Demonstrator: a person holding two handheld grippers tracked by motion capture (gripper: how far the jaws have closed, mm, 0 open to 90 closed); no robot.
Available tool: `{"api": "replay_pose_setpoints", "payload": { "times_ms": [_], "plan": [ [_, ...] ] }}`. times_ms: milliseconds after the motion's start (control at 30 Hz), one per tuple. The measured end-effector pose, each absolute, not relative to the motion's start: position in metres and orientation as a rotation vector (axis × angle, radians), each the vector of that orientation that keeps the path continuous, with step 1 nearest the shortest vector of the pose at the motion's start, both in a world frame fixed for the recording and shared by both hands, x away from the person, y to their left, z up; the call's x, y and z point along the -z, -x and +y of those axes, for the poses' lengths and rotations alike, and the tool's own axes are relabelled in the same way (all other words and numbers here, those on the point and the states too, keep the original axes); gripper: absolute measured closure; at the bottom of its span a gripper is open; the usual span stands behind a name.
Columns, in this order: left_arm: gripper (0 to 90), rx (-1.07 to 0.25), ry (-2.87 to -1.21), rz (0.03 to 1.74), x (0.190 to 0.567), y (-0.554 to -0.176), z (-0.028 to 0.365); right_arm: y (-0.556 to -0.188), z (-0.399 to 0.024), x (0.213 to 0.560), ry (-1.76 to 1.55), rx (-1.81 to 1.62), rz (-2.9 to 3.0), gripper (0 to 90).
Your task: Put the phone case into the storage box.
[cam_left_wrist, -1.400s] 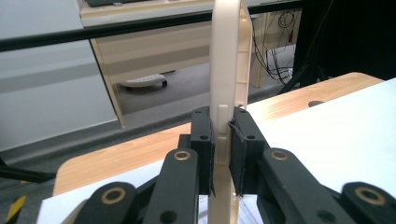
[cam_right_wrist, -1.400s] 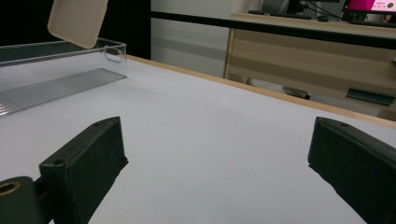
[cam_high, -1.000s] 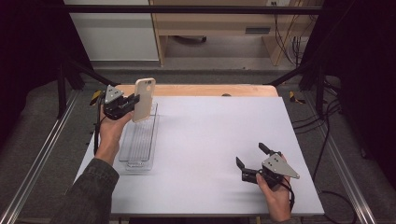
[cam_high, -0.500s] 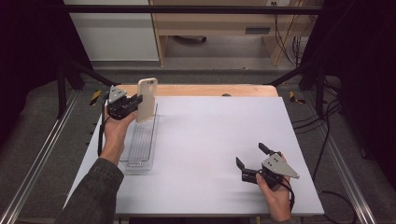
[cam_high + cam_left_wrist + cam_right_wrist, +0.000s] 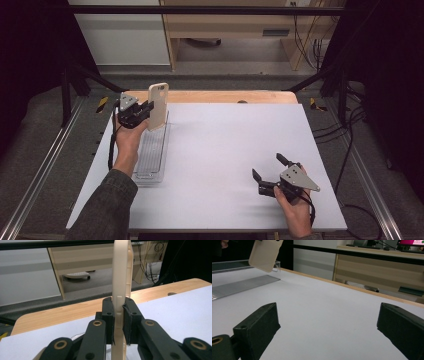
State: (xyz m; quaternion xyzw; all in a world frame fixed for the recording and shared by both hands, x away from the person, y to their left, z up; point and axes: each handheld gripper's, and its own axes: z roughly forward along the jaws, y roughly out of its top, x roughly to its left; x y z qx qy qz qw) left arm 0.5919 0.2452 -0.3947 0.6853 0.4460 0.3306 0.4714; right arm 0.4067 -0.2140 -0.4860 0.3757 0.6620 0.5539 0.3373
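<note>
Nearest to the person, the right gripper rested low over the white table at the near right corner. Its 2 jaws stood wide apart with nothing between them, as the right gripper view showed bare table in the gap. The right hand held it from behind, pointing toward the left and a little away. It looked like a waiting pose, ready to help but out of the way.

Farther off, at the left side, a clear plastic tray lay lengthwise on the table. The left forearm reached along it, and the left hand was raised above the far end of the tray.

There the left gripper was clamped on a beige phone case. In the left gripper view the 2 pads pressed on the thin edge of the case, 1 on each side. The case stood upright in the air, above the far end of the tray and not touching it. Probably it was held by the edge so that it could go down into the tray cleanly.
</note>
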Motion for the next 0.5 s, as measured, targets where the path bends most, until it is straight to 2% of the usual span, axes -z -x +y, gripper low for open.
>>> {"api": "replay_pose_setpoints", "payload": {
  "times_ms": [500],
  "plan": [
    [80.1, -0.779, -1.668, 1.125, 0.4045, -0.5934, 0.2443, -0.4069, -0.2142, 0.4864, -0.984, -1.444, 1.728, 3.9]
  ]
}}
